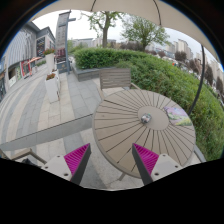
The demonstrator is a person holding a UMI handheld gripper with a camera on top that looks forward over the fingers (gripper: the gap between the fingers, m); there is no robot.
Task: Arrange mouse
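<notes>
A small grey mouse [146, 118] lies near the centre of a round slatted wooden table [120, 135], beyond my fingers and a little to the right. My gripper [111, 160] is held above the table's near edge, well short of the mouse. Its fingers stand wide apart with nothing between them. The magenta pads [76, 156] show on the inner faces of both fingers.
A wooden chair [115, 78] stands at the table's far side. A green hedge [170, 75] runs behind and to the right. A paved terrace [40, 105] lies to the left, with a pale planter [52, 85] and buildings beyond.
</notes>
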